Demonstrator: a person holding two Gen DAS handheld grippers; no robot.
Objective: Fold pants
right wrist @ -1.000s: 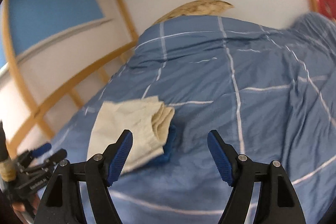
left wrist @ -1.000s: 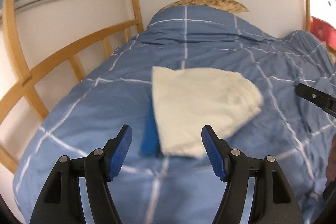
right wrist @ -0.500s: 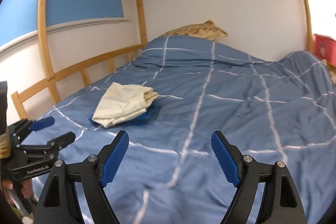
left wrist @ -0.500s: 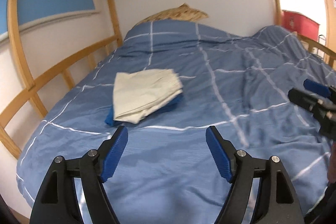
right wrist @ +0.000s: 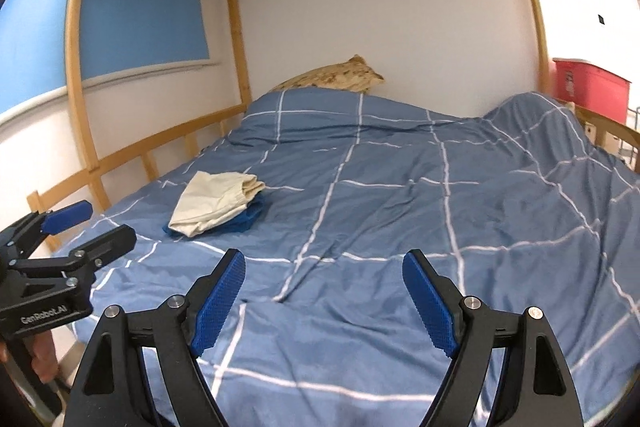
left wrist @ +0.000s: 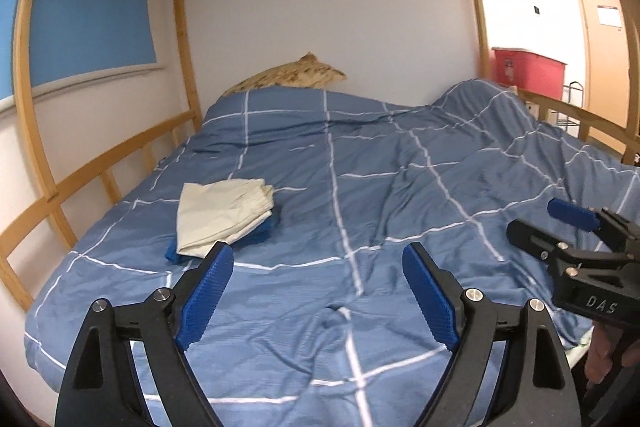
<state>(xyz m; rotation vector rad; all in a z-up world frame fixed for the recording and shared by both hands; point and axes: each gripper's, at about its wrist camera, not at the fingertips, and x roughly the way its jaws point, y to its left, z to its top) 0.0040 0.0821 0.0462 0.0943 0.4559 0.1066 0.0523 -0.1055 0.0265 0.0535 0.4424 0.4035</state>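
The left gripper (left wrist: pixel 318 291) hangs over the near end of the bed with its fingers spread wide and nothing between them. The right gripper (right wrist: pixel 324 301) hangs beside it, fingers equally wide and bare. Under both lies a rumpled blue checked duvet (left wrist: pixel 360 187), broad and open across the middle and right. Farther in, on the left side near the wooden side rail (left wrist: pixel 100 167), the folded cream pants (left wrist: pixel 224 215) lie flat on top of a folded blue garment (left wrist: pixel 256 233), well apart from both grippers. Beyond them a patterned pillow (left wrist: pixel 292 77) leans at the white wall. The duvet humps up at the far right, before a red box (left wrist: pixel 528 71).
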